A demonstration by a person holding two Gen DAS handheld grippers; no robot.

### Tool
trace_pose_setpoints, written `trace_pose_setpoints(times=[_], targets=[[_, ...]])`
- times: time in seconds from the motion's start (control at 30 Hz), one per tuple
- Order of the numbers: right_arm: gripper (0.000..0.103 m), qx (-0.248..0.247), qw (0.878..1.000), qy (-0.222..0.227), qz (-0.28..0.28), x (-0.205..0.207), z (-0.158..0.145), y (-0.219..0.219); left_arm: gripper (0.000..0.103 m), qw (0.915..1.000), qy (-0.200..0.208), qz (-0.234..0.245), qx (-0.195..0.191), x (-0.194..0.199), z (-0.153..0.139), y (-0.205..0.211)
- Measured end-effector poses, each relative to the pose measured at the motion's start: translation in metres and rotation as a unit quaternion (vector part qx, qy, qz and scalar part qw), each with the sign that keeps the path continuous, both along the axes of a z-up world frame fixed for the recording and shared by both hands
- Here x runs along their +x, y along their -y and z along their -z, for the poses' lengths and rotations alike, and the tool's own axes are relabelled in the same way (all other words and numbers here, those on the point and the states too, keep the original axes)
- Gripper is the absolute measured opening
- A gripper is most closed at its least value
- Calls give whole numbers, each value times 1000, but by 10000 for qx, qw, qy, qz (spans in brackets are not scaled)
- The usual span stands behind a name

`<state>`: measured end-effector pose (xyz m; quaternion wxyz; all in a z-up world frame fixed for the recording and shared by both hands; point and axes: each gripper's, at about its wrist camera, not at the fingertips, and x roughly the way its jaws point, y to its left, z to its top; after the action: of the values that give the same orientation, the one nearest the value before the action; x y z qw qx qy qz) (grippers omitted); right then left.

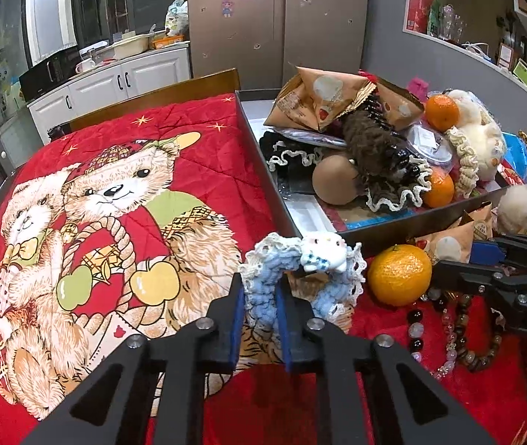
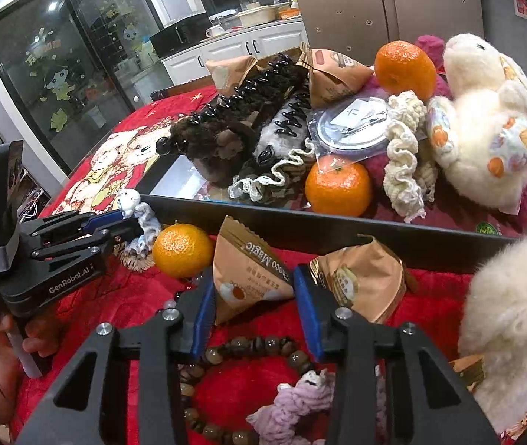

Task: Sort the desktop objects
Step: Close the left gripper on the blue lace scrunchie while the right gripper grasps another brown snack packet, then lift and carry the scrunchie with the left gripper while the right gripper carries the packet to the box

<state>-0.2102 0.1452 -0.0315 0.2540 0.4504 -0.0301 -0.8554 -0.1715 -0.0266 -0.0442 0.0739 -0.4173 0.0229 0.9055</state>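
Red quilted cloth (image 1: 196, 118) printed with teddy bears covered the table, and a dark shallow tray (image 1: 259, 170) stood on it, heaped with snack packets, hair claws, crocheted scrunchies, tangerines and a cream plush rabbit (image 2: 486, 126).

The left gripper (image 1: 260, 298) was clamped on a blue-and-white crocheted scrunchie (image 1: 300, 274) with a small white animal charm, its blue pads pressing the yarn from both sides. The scrunchie sat on the cloth just outside the tray's near corner. A loose tangerine (image 1: 399, 274) lay just beside it, also outside the tray.

The right gripper (image 2: 254, 302) pointed down at a tan triangular snack packet (image 2: 248, 278) marked "Choco Magic", which lay on the cloth against the tray's near wall. Its blue pads stood on either side of the packet's lower part; whether they already pressed on the wrapper could not be told. A second tan packet (image 2: 363, 282) lay just to the right, beside a fluffy white pompom (image 2: 512, 315). Nearer the camera, a brown bead bracelet (image 2: 226, 352) and a lilac scrunchie (image 2: 293, 404) rested on the cloth. A hand (image 2: 11, 337) held the left tool's handle.
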Motion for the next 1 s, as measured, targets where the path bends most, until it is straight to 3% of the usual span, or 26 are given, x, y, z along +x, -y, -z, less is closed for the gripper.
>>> trace_pose_setpoints(times=[0.3, 0.67, 1.0], targets=[[40, -337, 9994, 8, 6, 0, -14, -4, 13, 9995, -193, 50, 224, 5, -15, 3], [40, -460, 9964, -702, 113, 22, -77, -22, 13, 9971, -696, 41, 312, 21, -63, 9], [40, -513, 9912, -1192, 257, 44, -122, -40, 13, 9951, -929, 32, 342, 28, -85, 10]])
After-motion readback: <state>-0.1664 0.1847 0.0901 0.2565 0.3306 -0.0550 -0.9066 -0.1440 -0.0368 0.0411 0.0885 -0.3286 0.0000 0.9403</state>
